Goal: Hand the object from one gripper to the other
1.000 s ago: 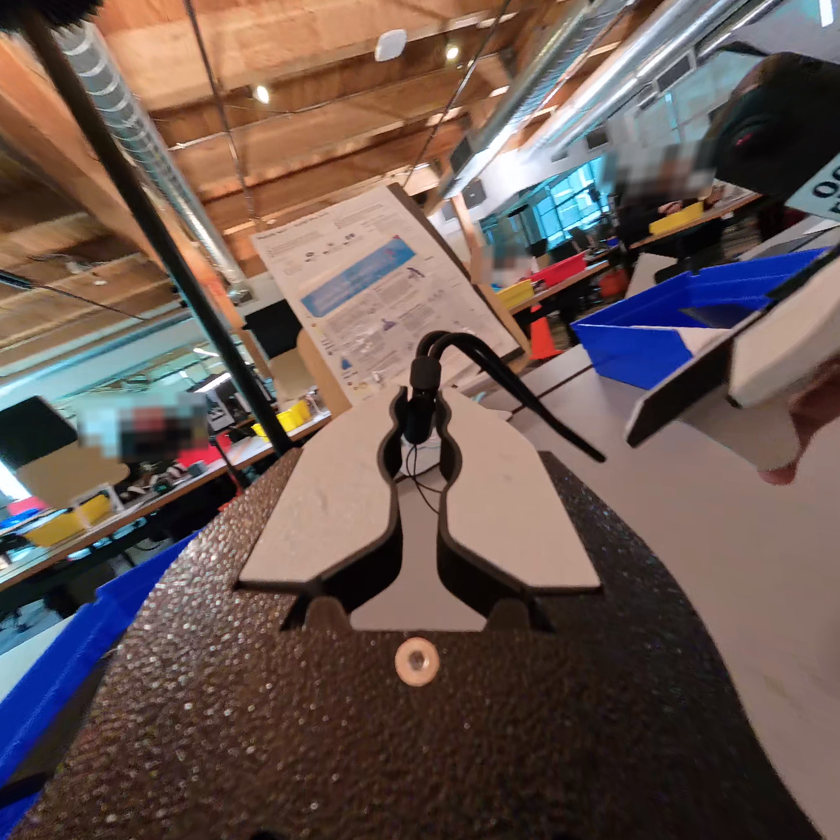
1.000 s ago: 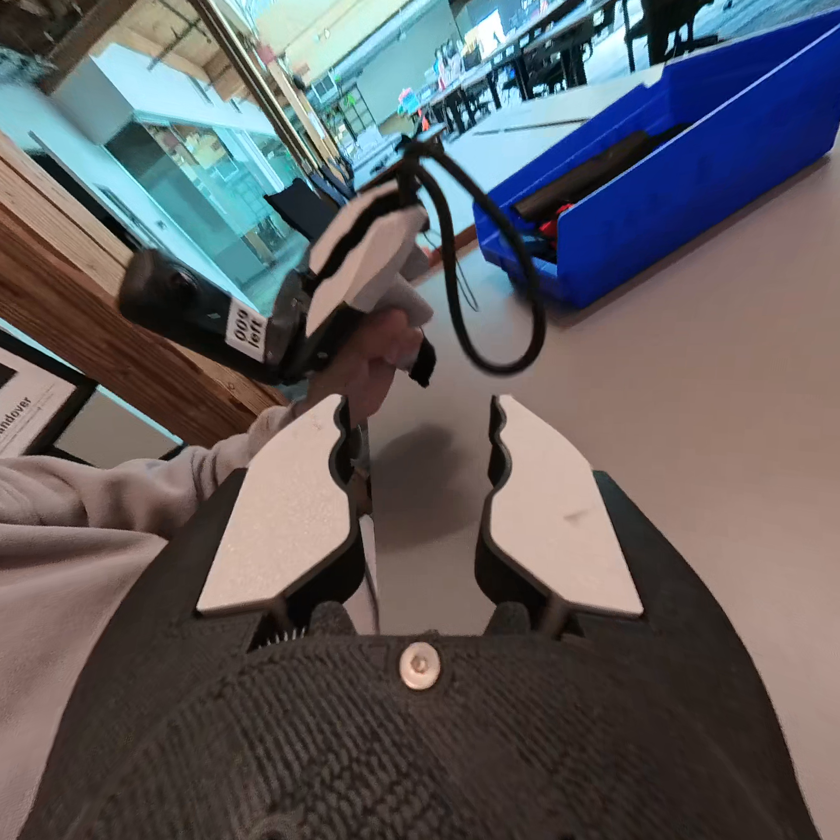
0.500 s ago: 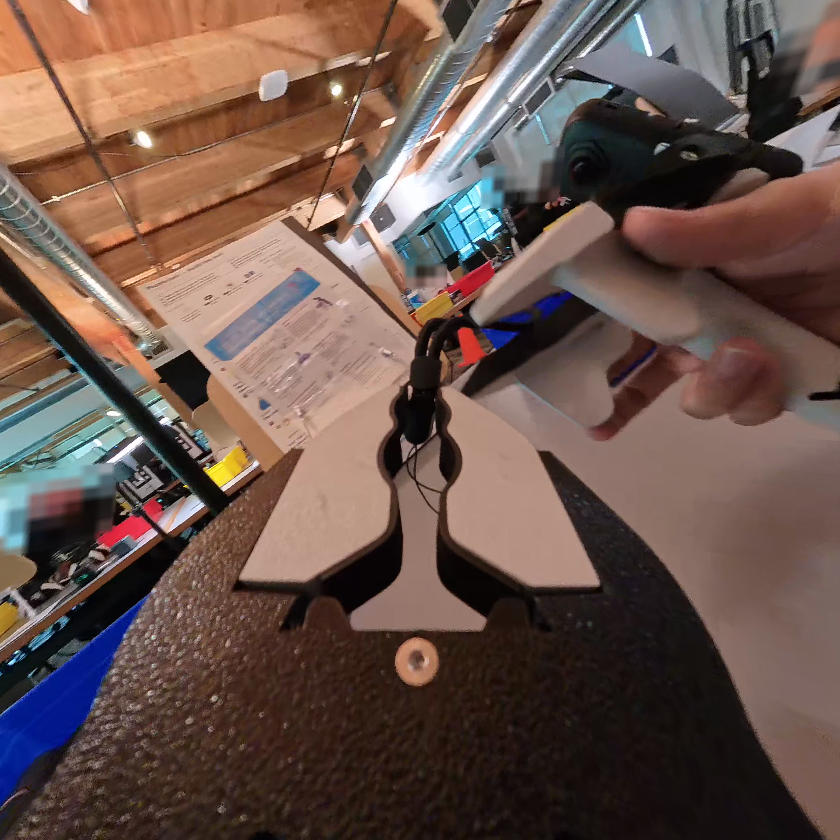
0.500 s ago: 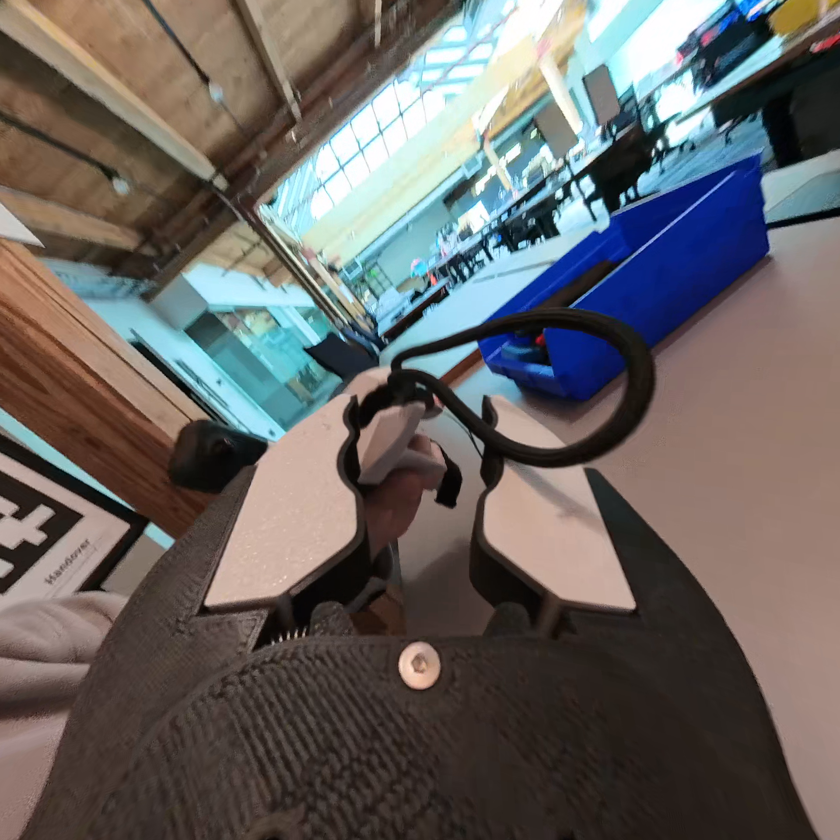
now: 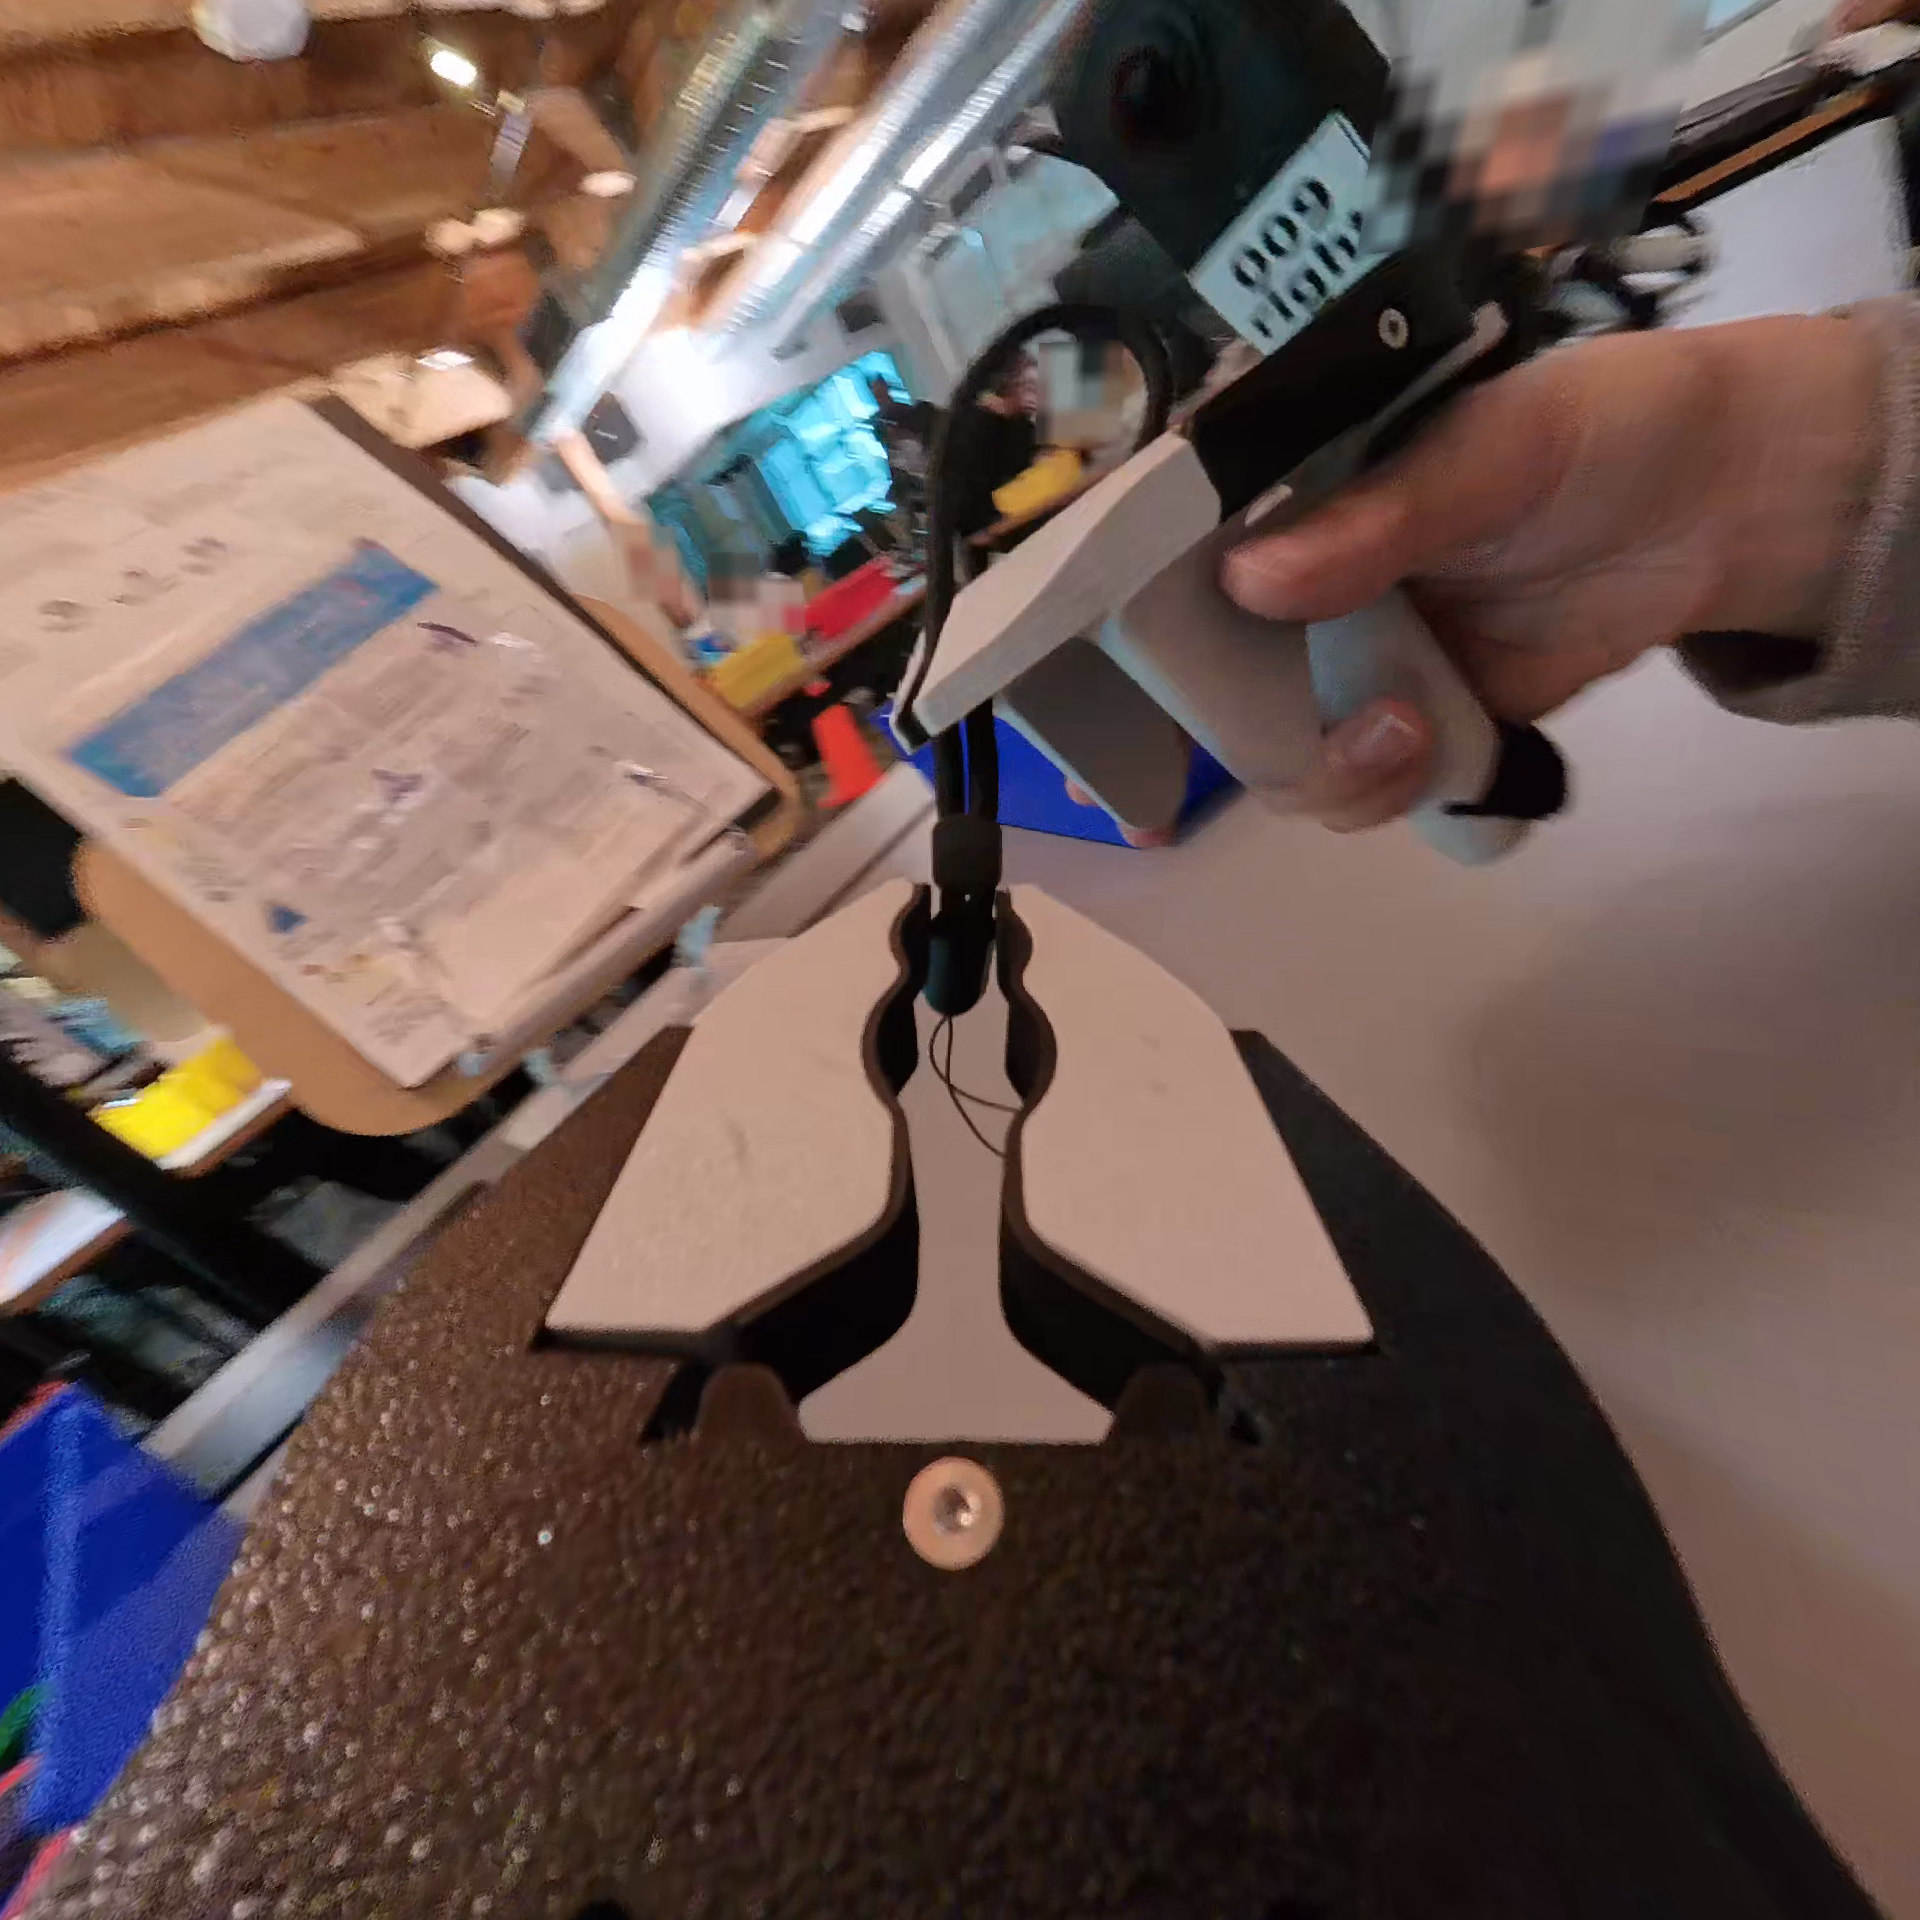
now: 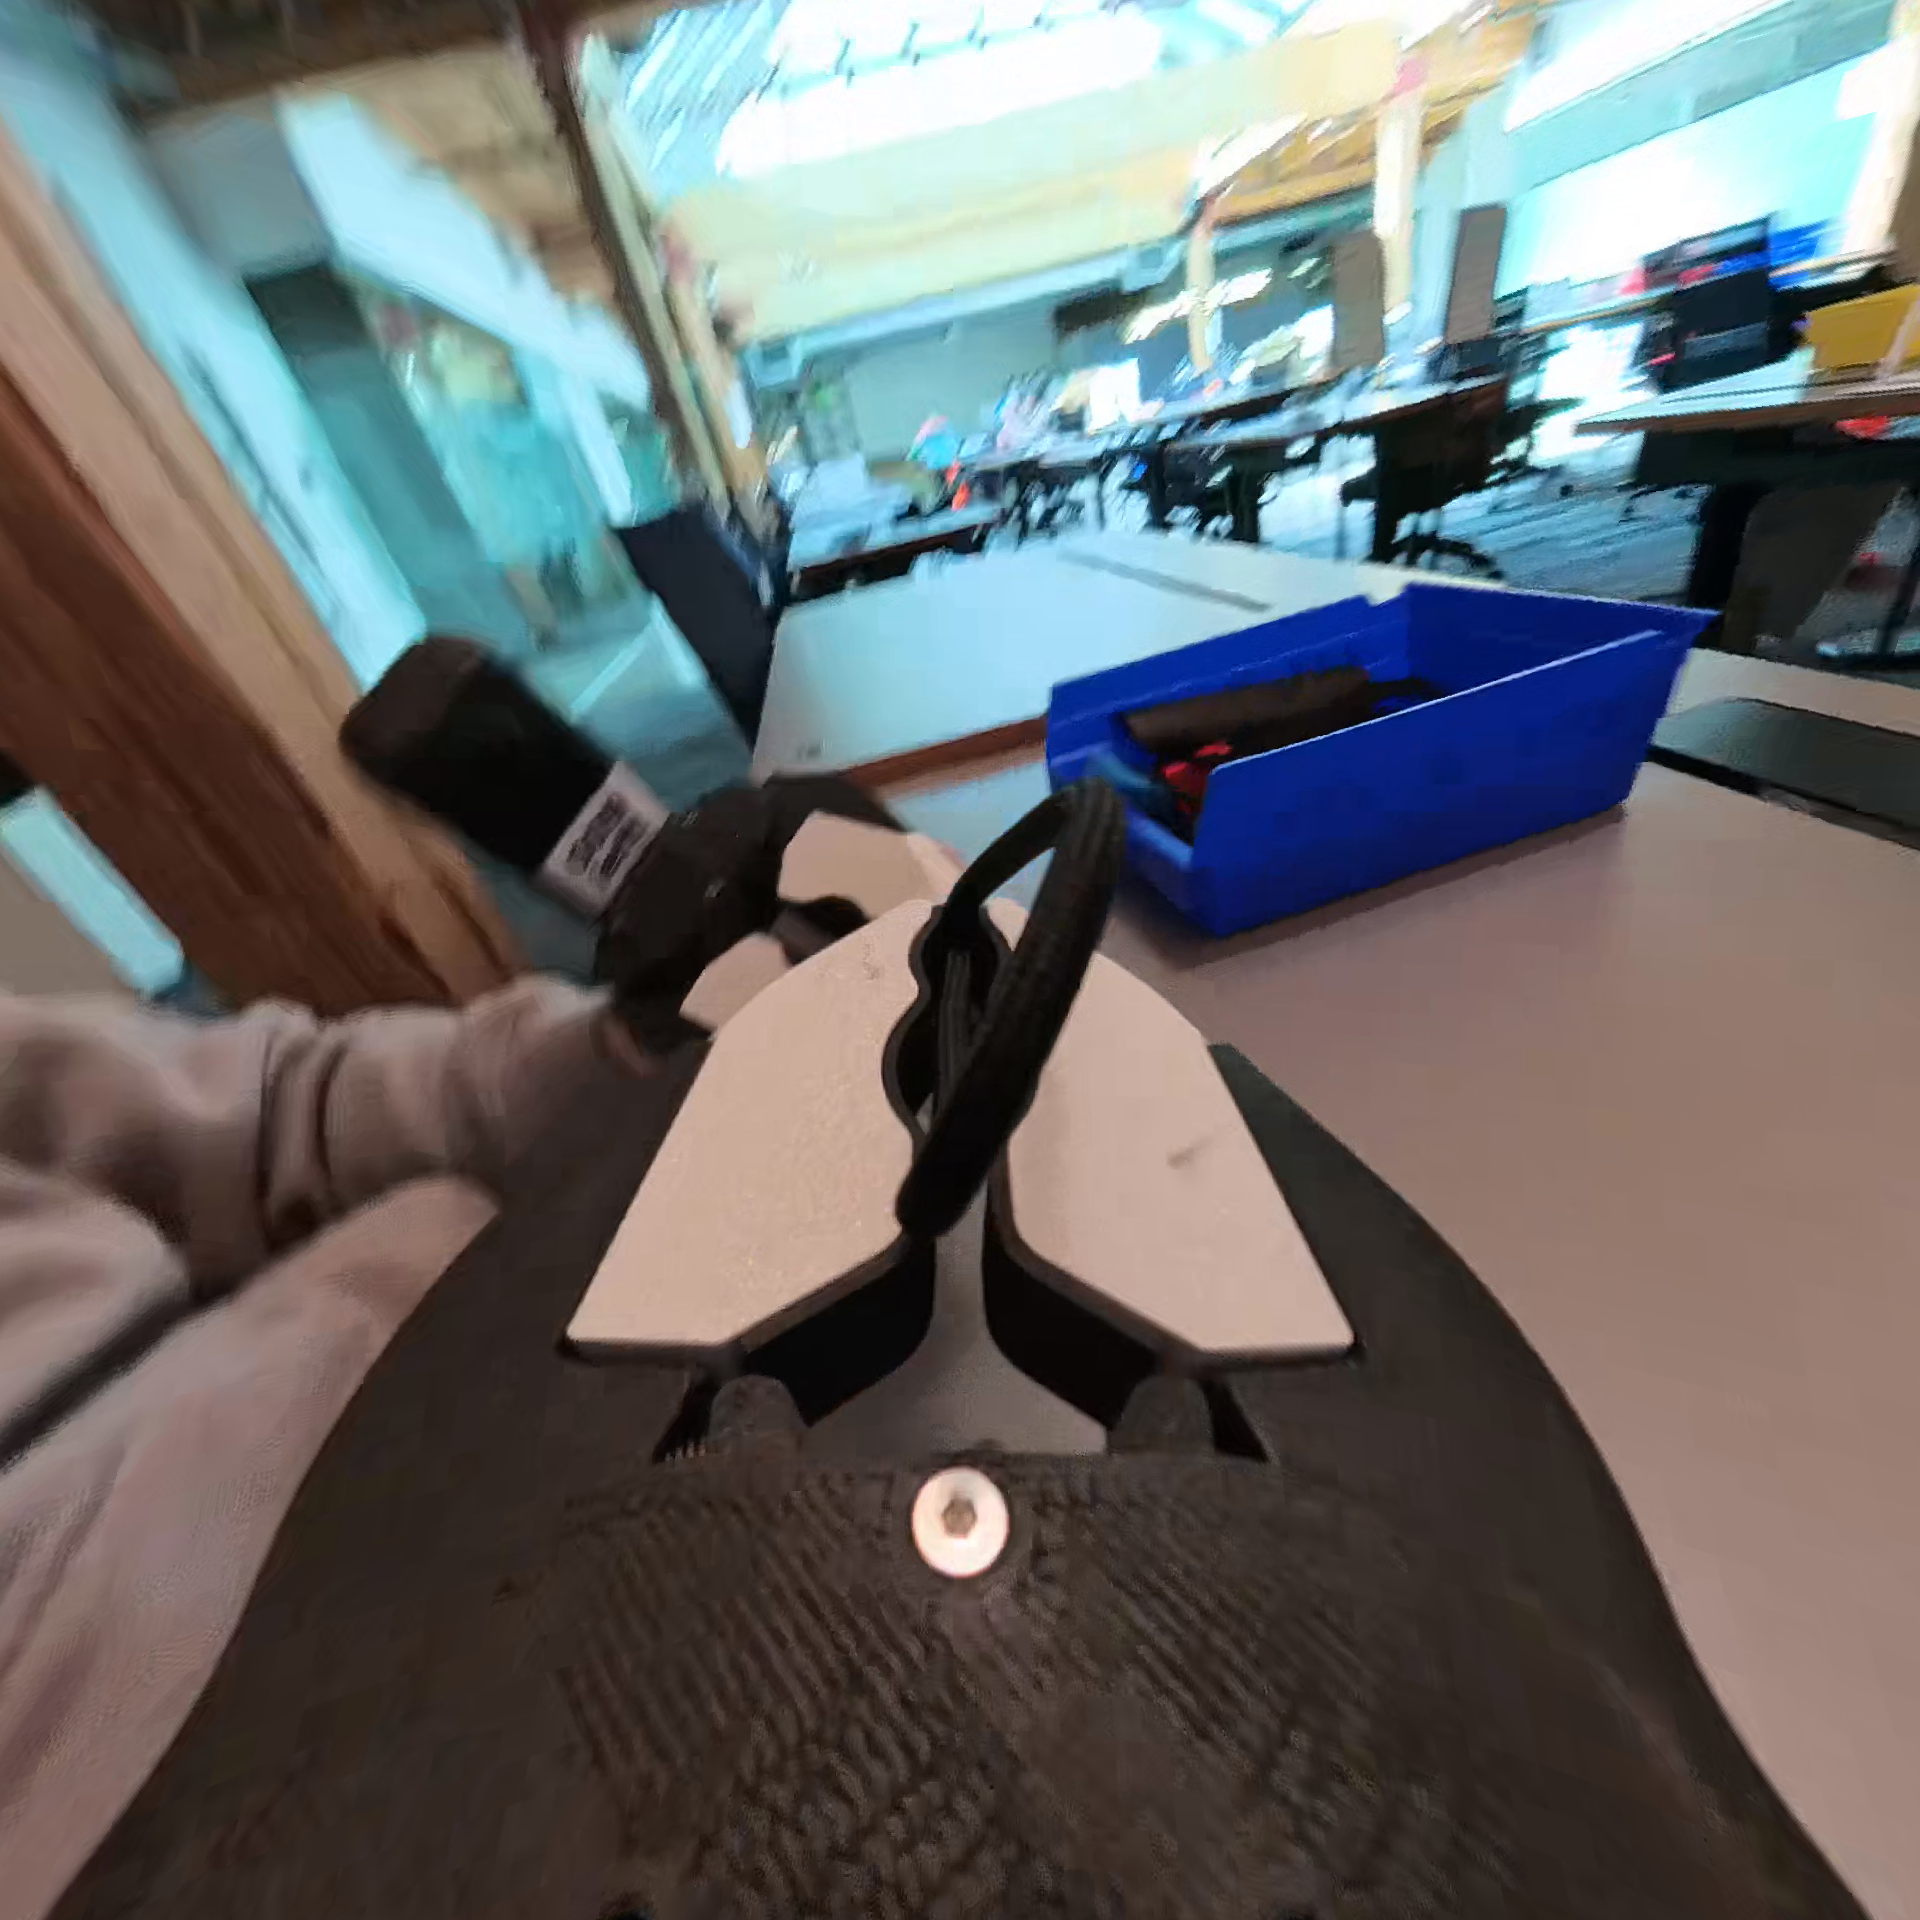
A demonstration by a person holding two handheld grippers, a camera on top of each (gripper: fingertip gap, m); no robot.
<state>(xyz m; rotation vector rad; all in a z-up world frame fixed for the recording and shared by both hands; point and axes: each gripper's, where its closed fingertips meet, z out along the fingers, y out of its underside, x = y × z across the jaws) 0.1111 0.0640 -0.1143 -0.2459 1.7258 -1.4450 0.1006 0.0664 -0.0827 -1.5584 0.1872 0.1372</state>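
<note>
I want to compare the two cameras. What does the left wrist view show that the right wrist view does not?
Only the left wrist view shows the poster board and the hand holding the right gripper. Only the right wrist view shows the items inside the blue bin and a grey sleeve. Both show the black strap, pinched by both grippers, and the grey table.

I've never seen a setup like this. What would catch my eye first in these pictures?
Probably the black cord loop, held up in the air between two hand-held grippers above a grey table. The left gripper pinches the cord's stubby end, while the right gripper has closed on the loop itself. Behind them on the table sits a bright blue bin with dark and red items inside.
</note>
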